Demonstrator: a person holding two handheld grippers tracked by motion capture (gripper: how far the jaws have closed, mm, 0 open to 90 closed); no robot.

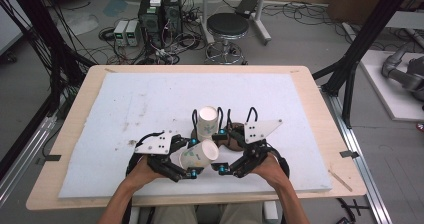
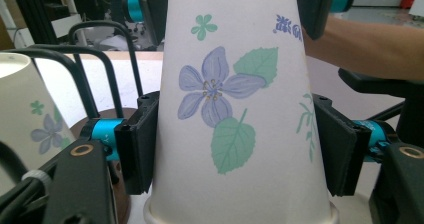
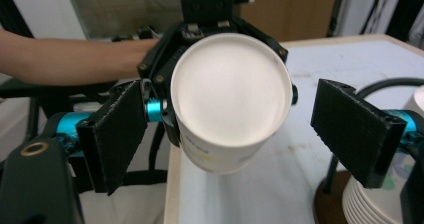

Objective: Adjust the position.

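Nearest the person's edge of the table, the left gripper (image 1: pixel 191 156) has its two black pads clamped on the sides of a flowered paper cup (image 1: pixel 198 154), which lies tipped over in the air above the white foam mat (image 1: pixel 125 109) with its closed base turned toward the other hand; in the left gripper view the pads press the cup wall on both sides, the rim lowest in the picture. Just beside it, the right gripper (image 1: pixel 220 150) stands with its jaws spread wide, one on each side of the cup's base and touching neither side, as the right gripper view makes plain. So I judge one cup is already pulled free and in hand, and the pass or reseating between the two hands is midway: the left has it, the right does not. Both forearms come in low from the near edge, wrists level, the grippers pointing inward at each other. A little farther back, a second cup (image 1: pixel 207 122) sits upside down on a brown-based wire holder (image 1: pixel 225 129), and stacked cup rims show beside it in the right gripper view, so more cups seem left to handle.
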